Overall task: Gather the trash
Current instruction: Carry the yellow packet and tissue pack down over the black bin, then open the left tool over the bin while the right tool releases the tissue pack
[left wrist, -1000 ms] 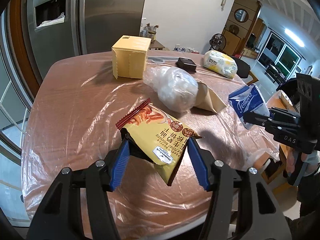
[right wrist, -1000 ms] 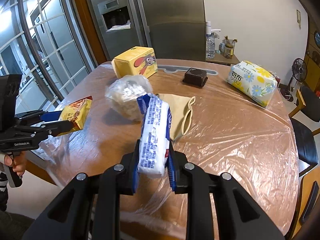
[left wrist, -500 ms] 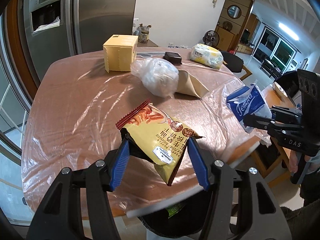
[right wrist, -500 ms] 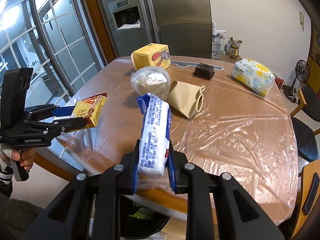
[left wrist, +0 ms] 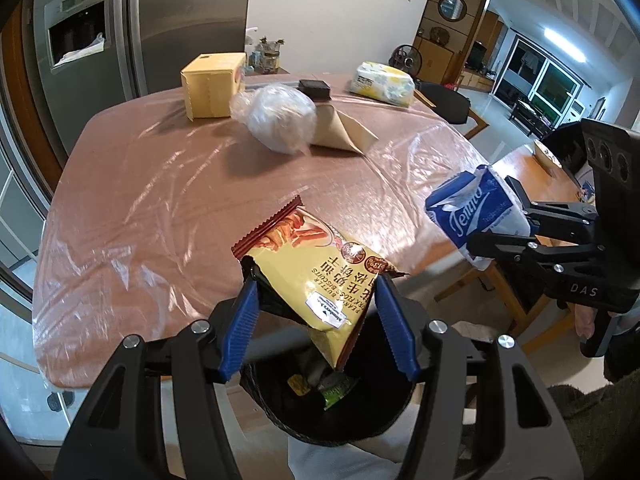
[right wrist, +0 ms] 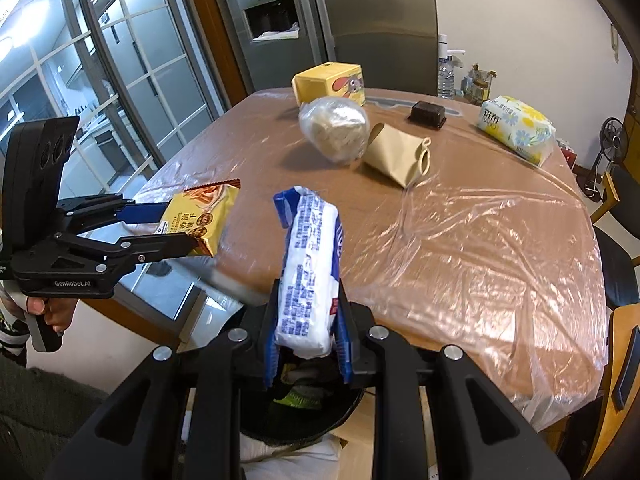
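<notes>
My left gripper (left wrist: 314,300) is shut on a yellow biscuit packet (left wrist: 316,264) with a red top edge, held just above a black bin (left wrist: 332,412) with trash inside. My right gripper (right wrist: 306,312) is shut on a blue and white tissue pack (right wrist: 310,264), also above the bin (right wrist: 312,408). In the left wrist view the right gripper (left wrist: 500,220) holds the tissue pack (left wrist: 472,208) at the right. In the right wrist view the left gripper (right wrist: 180,228) holds the biscuit packet (right wrist: 200,220) at the left.
On the plastic-covered table (left wrist: 160,184) lie a clear bag with something white (left wrist: 280,120), a brown paper bag (left wrist: 340,130), a yellow box (left wrist: 212,84), a small black box (left wrist: 316,89) and a flowered tissue pack (left wrist: 382,82). A steel fridge (left wrist: 120,40) stands behind.
Both grippers have pulled back from over the table to beyond its near edge, each keeping its load. The black bin has come into view below them.
</notes>
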The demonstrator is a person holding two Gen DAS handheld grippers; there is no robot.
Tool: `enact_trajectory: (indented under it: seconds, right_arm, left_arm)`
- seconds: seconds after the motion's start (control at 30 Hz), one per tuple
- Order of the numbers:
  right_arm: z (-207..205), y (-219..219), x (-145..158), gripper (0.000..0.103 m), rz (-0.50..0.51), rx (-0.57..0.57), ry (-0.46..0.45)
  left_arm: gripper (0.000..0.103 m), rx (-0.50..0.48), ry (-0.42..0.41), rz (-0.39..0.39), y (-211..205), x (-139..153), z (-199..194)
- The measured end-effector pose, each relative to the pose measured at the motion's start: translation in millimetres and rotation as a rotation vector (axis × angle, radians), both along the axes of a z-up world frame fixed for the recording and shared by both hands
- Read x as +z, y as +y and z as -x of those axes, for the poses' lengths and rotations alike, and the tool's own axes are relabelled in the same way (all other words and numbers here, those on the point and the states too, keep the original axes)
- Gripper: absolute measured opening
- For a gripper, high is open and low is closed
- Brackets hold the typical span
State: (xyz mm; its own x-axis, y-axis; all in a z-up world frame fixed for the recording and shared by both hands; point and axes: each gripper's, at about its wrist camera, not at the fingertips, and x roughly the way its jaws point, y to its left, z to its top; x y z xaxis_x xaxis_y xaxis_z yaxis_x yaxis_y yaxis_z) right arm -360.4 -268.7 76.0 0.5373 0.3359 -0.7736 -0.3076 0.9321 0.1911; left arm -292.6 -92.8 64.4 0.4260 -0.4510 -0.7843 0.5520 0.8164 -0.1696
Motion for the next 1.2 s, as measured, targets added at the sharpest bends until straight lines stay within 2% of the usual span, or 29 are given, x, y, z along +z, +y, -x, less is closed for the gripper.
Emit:
enact_trajectory:
  seconds: [0.63,0.67,0.7,0.77,0.87,0.93,1.03,1.2]
  right_arm:
    - [36.4,15.8,-39.6,0.023,0.044,0.053,0.112]
    - [38.0,16.5,-41.5,0.023,0.047,0.054,0.116]
    - [39.3,17.2,-42.9,0.023,0.046,0.056,0.118]
    - [41.4,18.4,-44.1,0.023,0.043,0.054,0.12]
    - [40.3,19.7,-48.7,0.023,0.028,0.048,0.125]
    - [36.3,22.0,-56.1,0.023,0.033,0.042,0.139]
    - [32.7,26.6,-67.5,0.023,0.031,0.047,0.155]
    - [27.4,34.6,-102.0,0.023,0.049,0.054,0.228]
  left_arm:
    - [0.059,-0.057,0.058,-0.065,-6.6,-28.8,50.2]
    - [0.058,-0.059,0.058,-0.072,-7.1,-30.9,52.7]
    - [0.046,-0.064,0.061,-0.073,-7.3,-31.9,53.5]
    - [0.039,-0.063,0.073,-0.079,-7.8,-35.1,55.4]
    - [0.038,-0.051,0.082,-0.066,-7.4,-40.5,52.3]
    - [0.031,-0.033,0.113,-0.074,-7.7,-49.8,45.7]
    - [0.031,-0.01,0.161,-0.04,-0.3,-60.3,43.7]
    - [0.031,0.007,0.204,-0.078,3.9,-83.5,45.9]
